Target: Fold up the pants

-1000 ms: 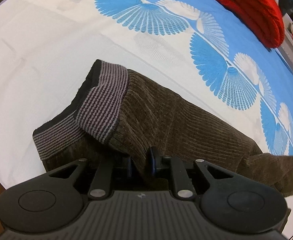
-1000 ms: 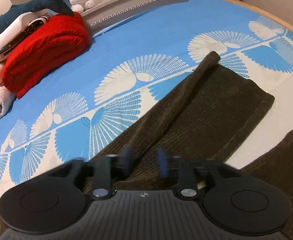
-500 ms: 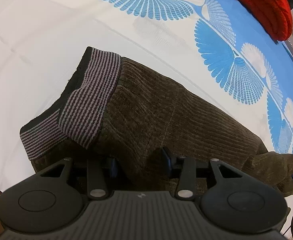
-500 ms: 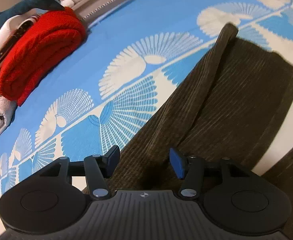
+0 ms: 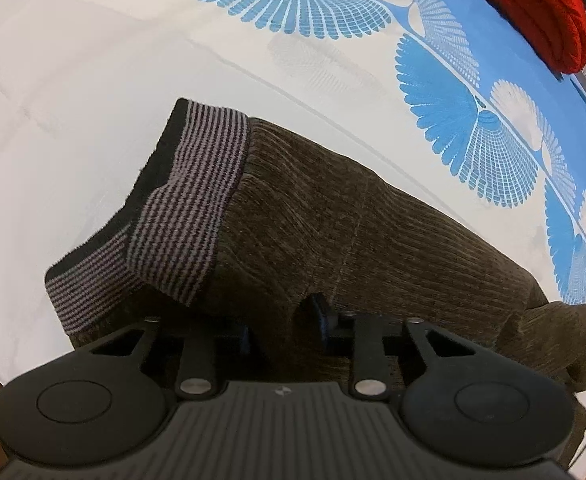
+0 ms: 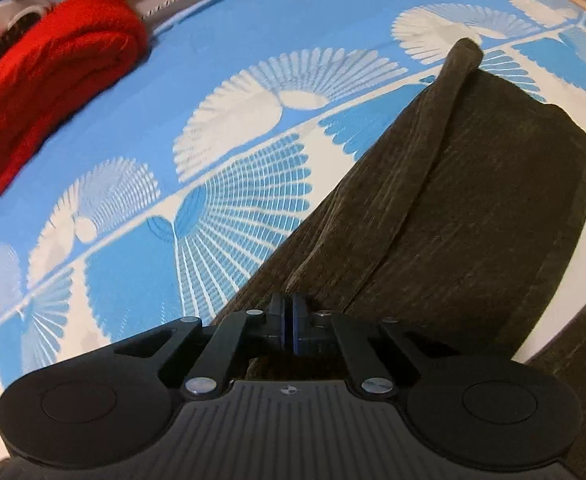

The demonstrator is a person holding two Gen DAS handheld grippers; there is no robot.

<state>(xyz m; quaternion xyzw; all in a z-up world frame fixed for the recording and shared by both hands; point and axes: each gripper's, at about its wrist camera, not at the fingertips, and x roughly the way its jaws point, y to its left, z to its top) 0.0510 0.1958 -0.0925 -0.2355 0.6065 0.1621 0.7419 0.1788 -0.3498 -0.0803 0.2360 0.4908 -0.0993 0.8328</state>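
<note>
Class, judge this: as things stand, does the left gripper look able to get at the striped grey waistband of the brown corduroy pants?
Probably yes. The striped grey waistband lies uncovered just ahead-left of the left gripper, whose jaws appear to pinch the brown corduroy pants and would need releasing first.

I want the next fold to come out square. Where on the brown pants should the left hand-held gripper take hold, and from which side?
Probably at the striped waistband of the brown pants, on its near corner. Come in low from the near edge with the left hand-held gripper: the band is doubled over and stands proud of the sheet, giving a thick, firm lip to pinch.
</note>
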